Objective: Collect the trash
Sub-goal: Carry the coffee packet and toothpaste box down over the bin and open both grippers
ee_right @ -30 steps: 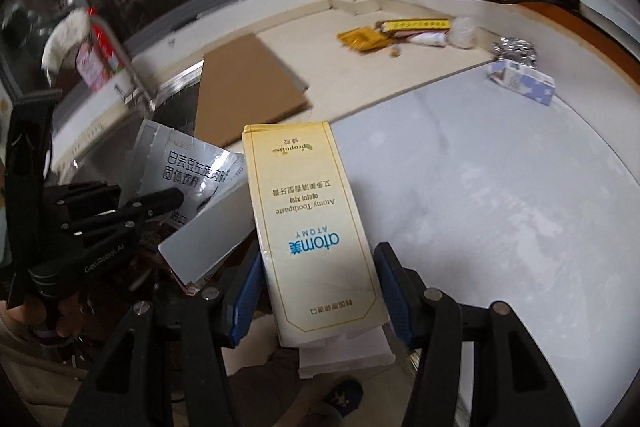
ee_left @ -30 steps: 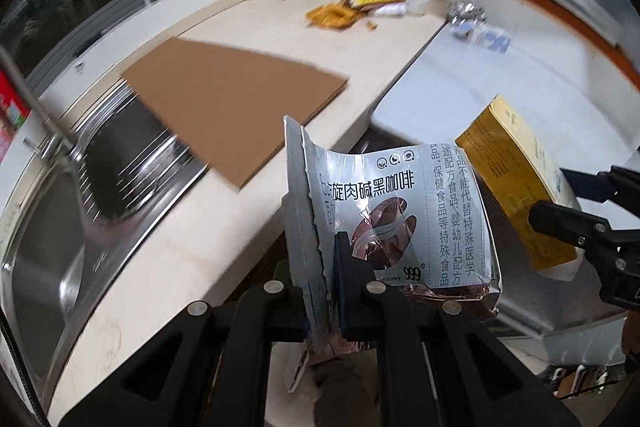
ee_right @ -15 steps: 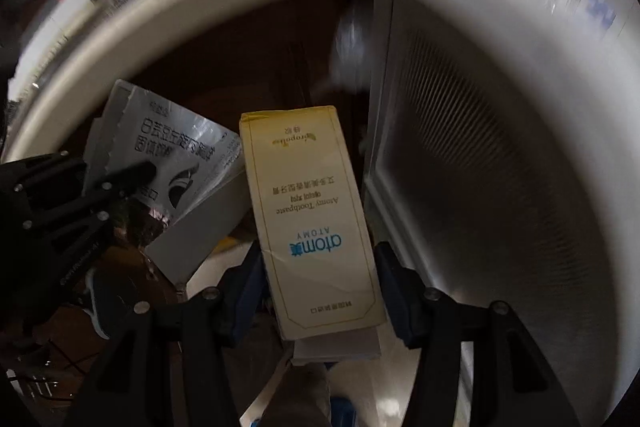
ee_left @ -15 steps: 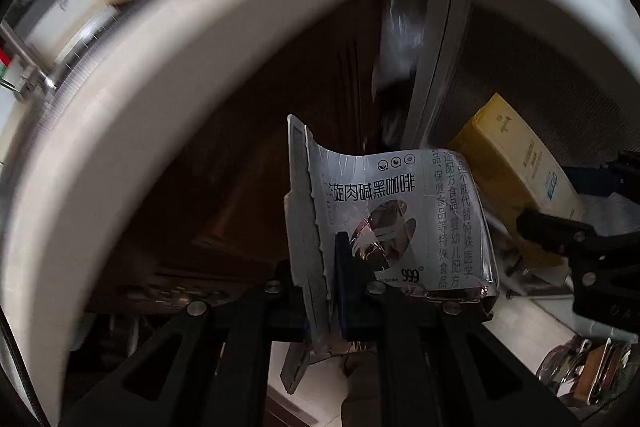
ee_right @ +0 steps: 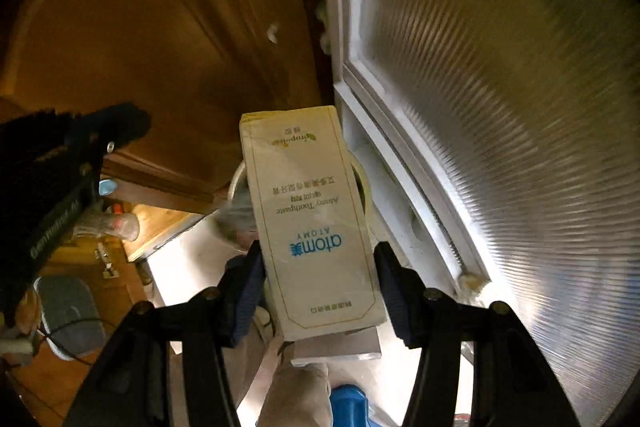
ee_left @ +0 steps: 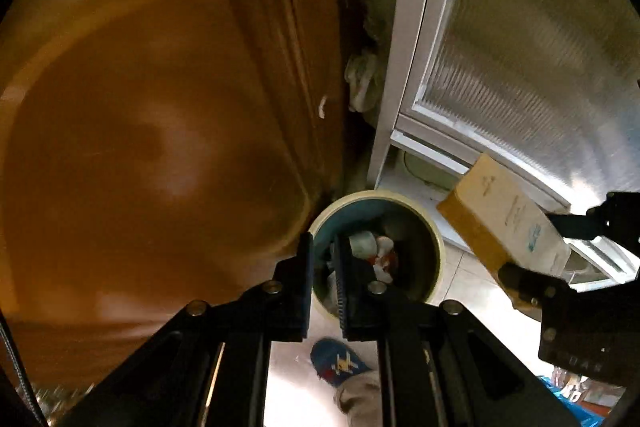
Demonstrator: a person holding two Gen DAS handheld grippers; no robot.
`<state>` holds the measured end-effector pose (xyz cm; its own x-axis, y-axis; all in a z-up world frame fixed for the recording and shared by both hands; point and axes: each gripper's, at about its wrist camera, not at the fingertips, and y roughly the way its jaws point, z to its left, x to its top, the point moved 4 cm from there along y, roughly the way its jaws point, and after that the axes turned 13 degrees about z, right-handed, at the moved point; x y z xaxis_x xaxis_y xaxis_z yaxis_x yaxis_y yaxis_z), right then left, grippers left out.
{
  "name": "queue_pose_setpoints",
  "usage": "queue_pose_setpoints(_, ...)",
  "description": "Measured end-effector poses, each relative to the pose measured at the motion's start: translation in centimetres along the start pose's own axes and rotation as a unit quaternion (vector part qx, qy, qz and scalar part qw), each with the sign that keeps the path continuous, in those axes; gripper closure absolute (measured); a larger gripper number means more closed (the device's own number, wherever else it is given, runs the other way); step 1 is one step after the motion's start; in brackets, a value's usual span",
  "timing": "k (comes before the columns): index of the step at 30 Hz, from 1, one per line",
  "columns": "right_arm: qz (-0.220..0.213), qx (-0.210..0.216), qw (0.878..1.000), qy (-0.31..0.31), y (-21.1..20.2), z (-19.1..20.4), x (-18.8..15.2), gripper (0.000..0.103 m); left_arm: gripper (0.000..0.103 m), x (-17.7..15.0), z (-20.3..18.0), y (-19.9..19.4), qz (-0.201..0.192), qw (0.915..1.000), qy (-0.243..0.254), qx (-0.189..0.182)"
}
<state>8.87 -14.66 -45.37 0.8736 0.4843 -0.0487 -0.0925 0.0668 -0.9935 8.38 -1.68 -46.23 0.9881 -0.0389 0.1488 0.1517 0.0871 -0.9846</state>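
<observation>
**Two tongs over one bin, one box in grasp**

The left tongs (ee_left: pixel 322 267) are pointing straight down with their two fingers slightly parted and nothing showing between them; the narrow gap is framing the inside of one round trash bin (ee_left: pixel 434 231) standing on the floor directly below. Several crumpled scraps, white, pale green and red, are lying inside the bin (ee_left: pixel 378 251); their exact number is hard to tell.

The right tongs (ee_right: pixel 318 281) are clenching one yellow toothpaste box (ee_right: pixel 312 223) by its long sides, the printed "atom" logo facing the camera upside down. In the left wrist view the same box (ee_left: pixel 504 211) is hanging at about 3 o'clock from the bin, just beside its rim and above the floor, with the right tongs (ee_left: pixel 560 255) gripping it from the right. In the right wrist view the box is covering most of the bin, whose cream rim (ee_right: pixel 362 171) is peeking out at the box's 3 o'clock edge.

One brown wooden cabinet door (ee_left: pixel 160 107) is filling the 9 o'clock side, and one white-framed door of ribbed glass (ee_left: pixel 520 47) is rising at 1 o'clock. One blue shoe (ee_left: pixel 336 363) is showing on the pale tiled floor (ee_left: pixel 472 287) at 6 o'clock, below the bin.
</observation>
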Motion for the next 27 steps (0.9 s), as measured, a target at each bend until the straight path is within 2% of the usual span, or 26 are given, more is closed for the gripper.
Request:
queue_pose_setpoints(4,0.014,0.008,1.000,0.015,3.1,-0.7,1.0,0.048,0.092,1.1,0.3,2.6,0.007,1.0000,0.001,-0.005)
queue_pose_setpoints(6,0.018,0.009,1.000,0.015,4.2,-0.6,0.9,0.048,0.082,0.9,0.3,3.1,0.012,0.9999,-0.006,-0.008)
queue_pose_setpoints(10,0.032,0.019,0.999,0.013,5.9,0.4,1.6,0.047,0.069,-0.1,0.4,4.1,0.026,0.9996,-0.008,-0.009)
queue_pose_setpoints(11,0.037,0.023,0.999,0.015,6.1,0.1,1.6,0.047,0.061,-0.4,0.4,4.4,0.029,0.9995,-0.007,-0.007)
queue_pose_setpoints(15,0.047,0.061,0.996,0.040,7.6,0.1,1.9,0.046,0.043,-1.2,0.9,4.7,0.040,0.9992,-0.006,0.003)
queue_pose_setpoints(18,0.040,0.066,0.996,0.044,7.9,0.2,1.9,0.040,0.036,-1.5,1.4,4.9,0.045,0.9988,-0.015,0.009)
queue_pose_setpoints(20,0.035,0.064,0.997,0.040,7.7,0.5,1.7,0.039,0.033,-1.6,1.8,4.8,0.046,0.9987,-0.022,0.009)
queue_pose_setpoints(27,0.034,0.055,0.998,0.022,5.7,1.2,0.8,0.039,0.030,-2.1,1.9,2.9,0.044,0.9985,-0.031,0.010)
